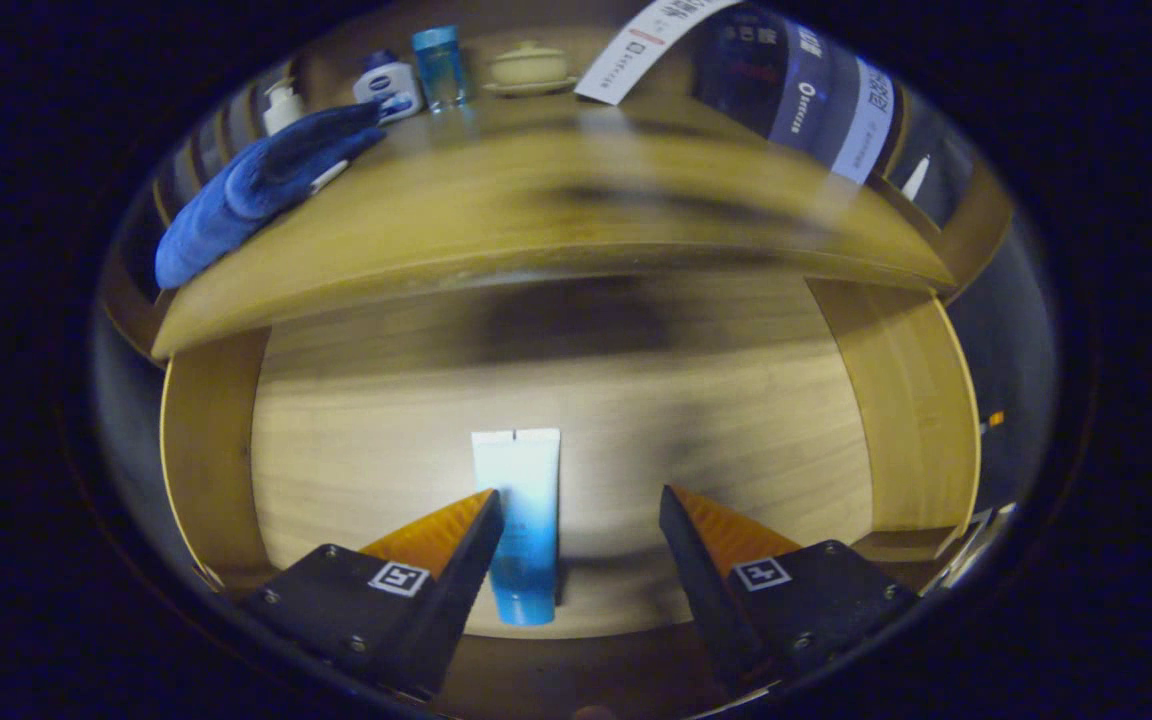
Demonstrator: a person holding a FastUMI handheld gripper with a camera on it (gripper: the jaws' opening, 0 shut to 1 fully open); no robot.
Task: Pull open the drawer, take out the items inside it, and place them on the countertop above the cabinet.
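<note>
The wooden drawer (896, 400) is pulled open below me, its pale floor showing. A white-and-blue tube (524, 520) lies on that floor, just inside my left finger, cap end toward me. My gripper (581, 495) hangs over the drawer, open, with nothing between its fingers. The countertop (556, 215) stretches above the drawer. On its left lies a folded blue cloth (256, 190) with a small white item tucked beside it.
At the back of the countertop stand a white pump bottle (281, 105), a white jar with a blue lid (388, 85), a blue bottle (438, 65) and a cream lidded bowl (528, 68). A dark banner (796, 90) hangs at the right.
</note>
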